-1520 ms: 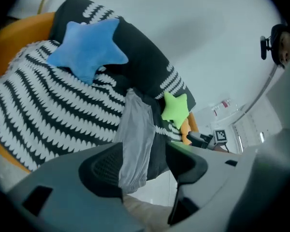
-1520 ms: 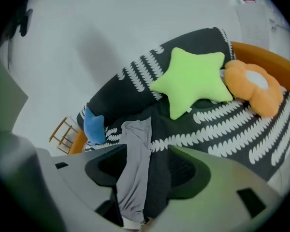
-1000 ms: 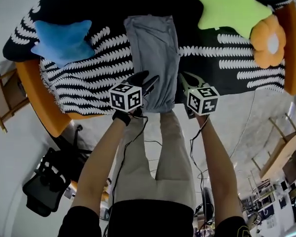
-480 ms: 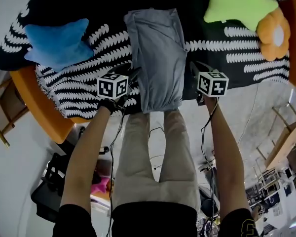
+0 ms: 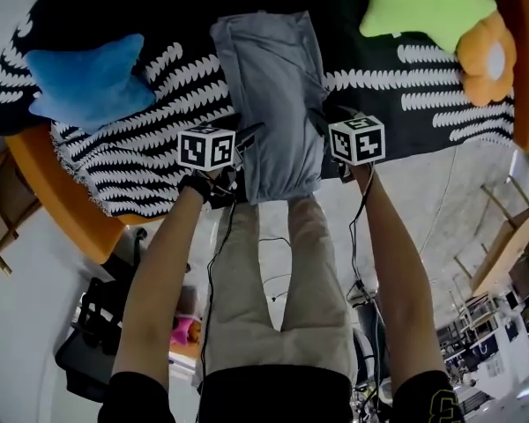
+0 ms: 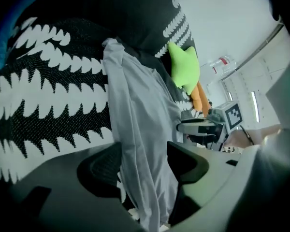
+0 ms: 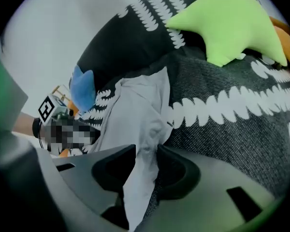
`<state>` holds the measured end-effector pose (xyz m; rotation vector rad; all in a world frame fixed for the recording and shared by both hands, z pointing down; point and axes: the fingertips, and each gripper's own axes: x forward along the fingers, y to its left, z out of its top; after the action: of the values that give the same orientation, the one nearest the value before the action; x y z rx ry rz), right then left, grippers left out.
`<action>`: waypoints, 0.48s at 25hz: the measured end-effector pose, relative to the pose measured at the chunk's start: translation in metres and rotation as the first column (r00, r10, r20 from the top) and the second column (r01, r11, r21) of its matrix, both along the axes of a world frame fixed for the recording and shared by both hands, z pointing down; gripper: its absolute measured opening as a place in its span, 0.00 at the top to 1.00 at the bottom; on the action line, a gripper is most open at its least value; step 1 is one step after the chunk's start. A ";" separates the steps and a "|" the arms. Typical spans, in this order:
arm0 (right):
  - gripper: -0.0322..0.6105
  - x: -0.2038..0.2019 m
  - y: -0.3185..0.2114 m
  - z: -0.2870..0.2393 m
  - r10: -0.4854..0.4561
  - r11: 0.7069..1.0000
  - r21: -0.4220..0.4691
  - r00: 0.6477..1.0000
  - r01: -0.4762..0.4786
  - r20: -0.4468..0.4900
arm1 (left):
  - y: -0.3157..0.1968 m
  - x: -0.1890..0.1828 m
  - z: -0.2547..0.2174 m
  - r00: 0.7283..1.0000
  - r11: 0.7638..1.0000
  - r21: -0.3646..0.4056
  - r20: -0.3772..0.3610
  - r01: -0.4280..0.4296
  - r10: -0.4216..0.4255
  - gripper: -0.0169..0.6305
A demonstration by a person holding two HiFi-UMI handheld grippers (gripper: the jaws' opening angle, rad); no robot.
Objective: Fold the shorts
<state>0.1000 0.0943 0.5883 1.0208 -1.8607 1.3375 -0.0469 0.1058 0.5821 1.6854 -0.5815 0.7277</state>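
Note:
Grey shorts (image 5: pixel 273 86) lie lengthwise on the black-and-white patterned cover (image 5: pixel 132 157), their near end hanging over the front edge. My left gripper (image 5: pixel 247 135) is at the shorts' left edge, my right gripper (image 5: pixel 322 122) at the right edge, both near the front. In the left gripper view the left gripper (image 6: pixel 142 166) stands wide, a fold of the shorts (image 6: pixel 135 100) hanging loosely between the jaws, which have just been opening. In the right gripper view the right gripper (image 7: pixel 146 166) has a narrower gap holding a bunch of the shorts (image 7: pixel 135 110); its jaws have just been opening too.
A blue star cushion (image 5: pixel 88 77) lies at the left, a green star cushion (image 5: pixel 432 3) and an orange flower cushion (image 5: pixel 489 60) at the right. The sofa's orange edge (image 5: pixel 62 201) shows below the cover. The person's legs (image 5: pixel 282 280) stand against the front.
Both grippers left the shorts' near hem, swung out to either side, then came in onto the shorts' left and right edges. Cloth now lies between both pairs of jaws.

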 end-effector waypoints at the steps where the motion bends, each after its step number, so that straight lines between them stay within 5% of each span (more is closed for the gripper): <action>1: 0.70 -0.003 0.000 0.003 -0.024 1.000 -0.002 0.999 0.024 -0.026 | -0.003 0.000 0.002 1.000 1.000 0.003 0.014 0.011 -0.011 0.53; 7: 0.86 0.000 -0.007 0.003 -0.068 0.998 -0.008 0.989 0.067 -0.129 | -0.009 -0.001 -0.003 0.998 1.000 0.013 0.064 0.016 -0.017 0.75; 9: 0.88 0.001 -0.007 0.002 -0.068 0.998 -0.021 0.989 0.066 -0.134 | -0.009 0.012 -0.003 0.997 1.000 -0.017 0.074 -0.005 0.007 0.92; 12: 0.90 0.009 -0.008 0.001 -0.074 0.997 -0.033 0.989 0.070 -0.126 | -0.008 0.036 -0.003 0.997 0.999 -0.039 0.073 -0.030 0.033 0.93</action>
<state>0.1089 0.0864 0.5893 0.9921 -1.7623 1.2243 -0.0110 0.0975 0.5794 1.6410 -0.5905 0.8219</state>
